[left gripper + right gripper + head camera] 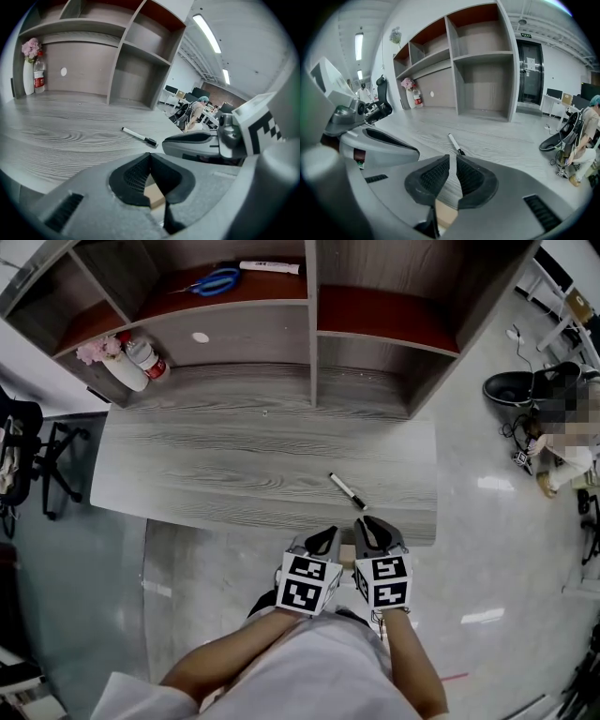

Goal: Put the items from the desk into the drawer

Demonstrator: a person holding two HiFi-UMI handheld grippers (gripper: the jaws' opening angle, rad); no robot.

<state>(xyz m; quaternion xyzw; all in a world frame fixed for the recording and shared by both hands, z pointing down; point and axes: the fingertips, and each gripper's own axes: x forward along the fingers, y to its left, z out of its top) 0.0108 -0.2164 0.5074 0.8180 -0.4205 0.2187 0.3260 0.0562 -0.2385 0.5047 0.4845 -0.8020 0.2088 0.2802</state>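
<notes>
A black-and-white marker pen [347, 491] [139, 136] [455, 143] lies alone on the grey wood desk [234, 465], near its front right. Both grippers hover side by side at the desk's front edge, just short of the pen. My left gripper [328, 532] [150, 154] is shut with nothing between its pads. My right gripper [367, 521] [453, 157] is also shut and empty, its tips pointing at the pen. A small tan surface [347, 553] shows between and below the jaws; I cannot tell what it is. No drawer is visible.
A shelf unit [311, 324] stands along the desk's back. It holds blue scissors [216, 281] and a white tube [270, 267]. A vase with pink flowers [108, 357] and a bottle [148, 362] stand at the back left. A seated person [562, 451] is at the right.
</notes>
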